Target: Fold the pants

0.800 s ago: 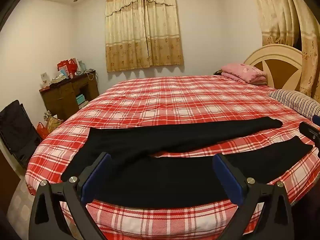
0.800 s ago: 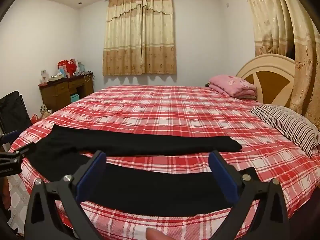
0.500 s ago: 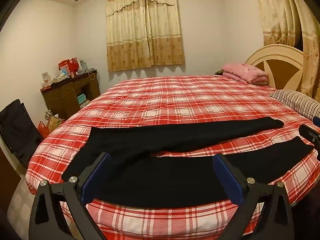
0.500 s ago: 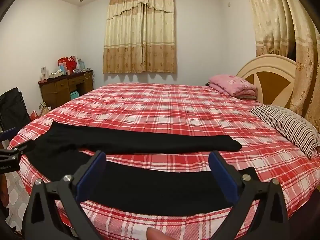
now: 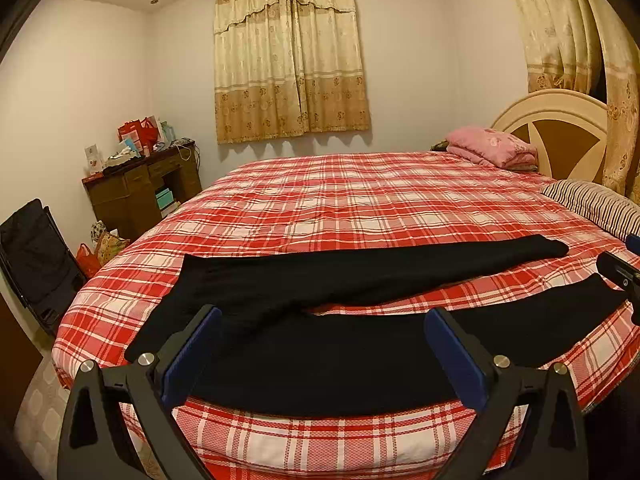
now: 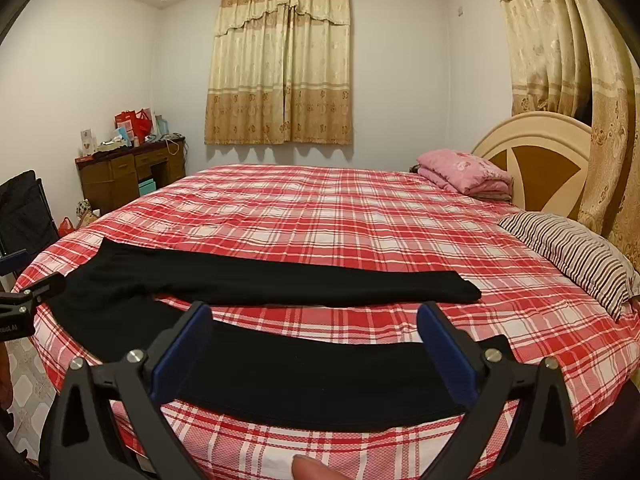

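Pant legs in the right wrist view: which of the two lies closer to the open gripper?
The near leg, along the bed's front edge, passes right behind the right gripper. The far leg lies farther up the plaid bedspread, a strip of plaid between them.

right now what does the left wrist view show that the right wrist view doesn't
Only the left wrist view shows the left tongs open over the waist end, with the right tongs at its right edge. Only the right wrist view shows the right tongs open over the near leg, a fingertip at the bottom edge, and the left tongs at its left edge. Both show the black pants spread flat, legs apart, on the red plaid bed cover, plus the striped pillow.
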Demonstrator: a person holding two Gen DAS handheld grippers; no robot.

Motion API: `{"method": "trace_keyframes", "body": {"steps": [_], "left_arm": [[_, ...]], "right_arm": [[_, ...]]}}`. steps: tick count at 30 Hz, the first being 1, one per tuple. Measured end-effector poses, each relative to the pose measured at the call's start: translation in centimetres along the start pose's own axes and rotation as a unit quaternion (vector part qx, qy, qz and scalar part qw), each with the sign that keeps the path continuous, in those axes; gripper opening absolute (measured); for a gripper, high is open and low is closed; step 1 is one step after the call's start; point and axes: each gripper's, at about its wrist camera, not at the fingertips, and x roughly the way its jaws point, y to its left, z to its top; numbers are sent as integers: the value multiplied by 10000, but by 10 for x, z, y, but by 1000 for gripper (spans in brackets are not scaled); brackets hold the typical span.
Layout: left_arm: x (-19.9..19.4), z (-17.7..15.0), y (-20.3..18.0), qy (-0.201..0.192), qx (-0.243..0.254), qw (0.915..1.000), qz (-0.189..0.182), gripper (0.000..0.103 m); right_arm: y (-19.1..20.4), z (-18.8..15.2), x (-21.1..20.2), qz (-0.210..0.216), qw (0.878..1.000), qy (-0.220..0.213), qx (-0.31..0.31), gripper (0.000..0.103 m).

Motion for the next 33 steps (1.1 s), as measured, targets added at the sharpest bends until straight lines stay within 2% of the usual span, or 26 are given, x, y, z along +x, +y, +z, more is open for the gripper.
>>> {"method": "trace_keyframes", "body": {"steps": [33], "left_arm": [[-3,1,4,16,-49,10000,-11,102]], "right_arm": [[5,-5,7,-6,10000,67,-48,103]]}}
